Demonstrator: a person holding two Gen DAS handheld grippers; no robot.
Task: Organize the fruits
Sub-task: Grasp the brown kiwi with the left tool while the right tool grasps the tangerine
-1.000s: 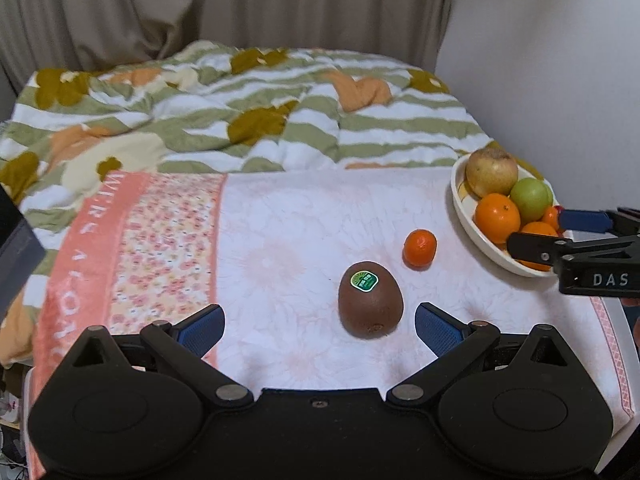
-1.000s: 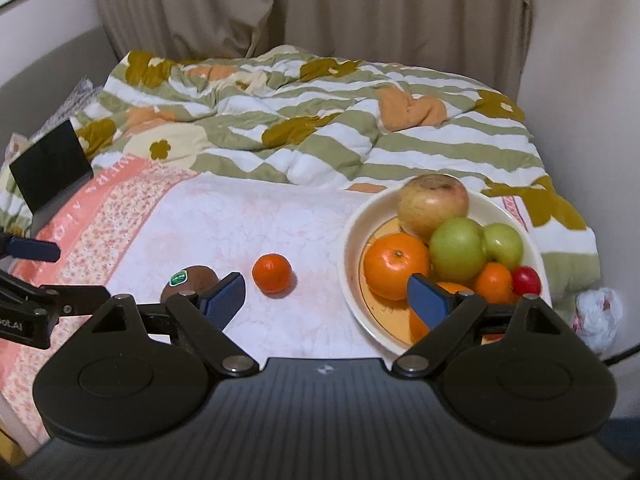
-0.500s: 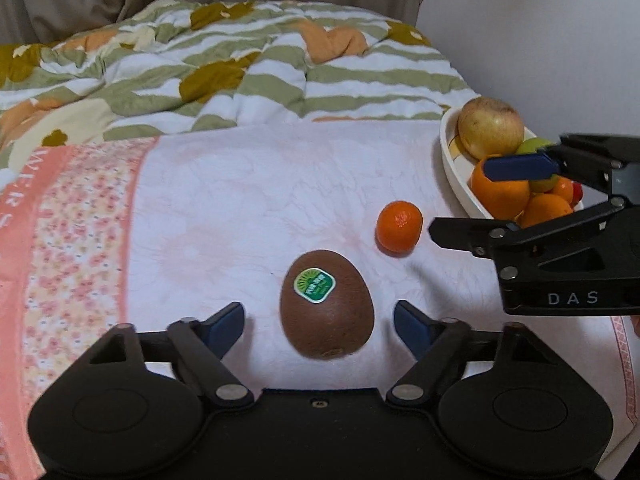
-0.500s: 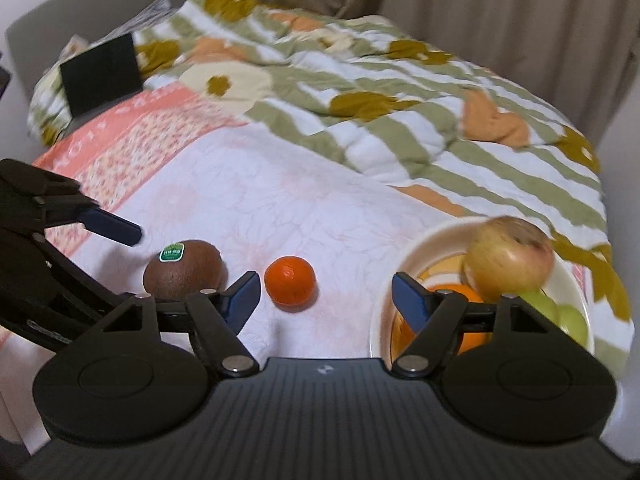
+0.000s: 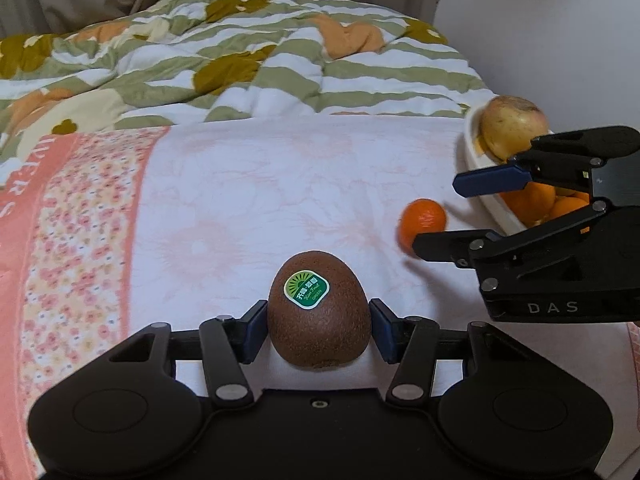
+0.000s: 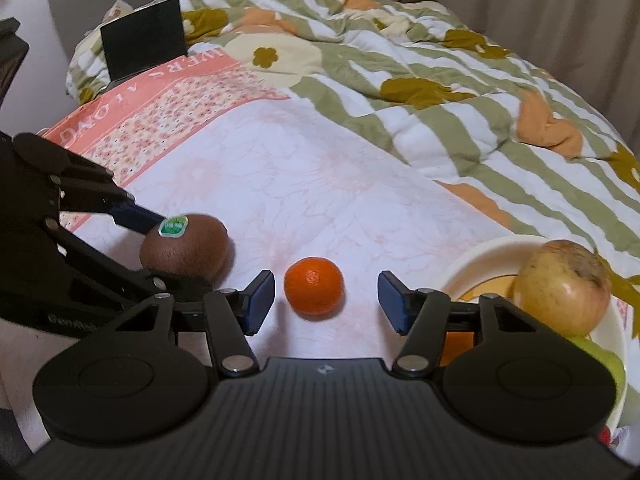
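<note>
While the left gripper presses its blue pads against both flanks of the kiwi, the fruit sits on the white flowered cloth that covers the bed, its green sticker facing up. From the right wrist view the same kiwi lies near the left side of that cloth, with one blue finger of the left gripper touching it beside the sticker.

The right gripper has its jaws closing around the small mandarin, which rests between the two pads; a gap shows on each side, so the pads do not yet touch it. The mandarin lies on the cloth between the kiwi and the cream bowl, apart from both.

The bowl stands at the right edge of the cloth, holding a large yellowish apple, oranges and a green fruit partly hidden behind the gripper body. Beyond the cloth, a green-striped quilt with ochre flowers is rumpled across the far side of the bed, and a dark flat rectangle leans at the far left corner.
</note>
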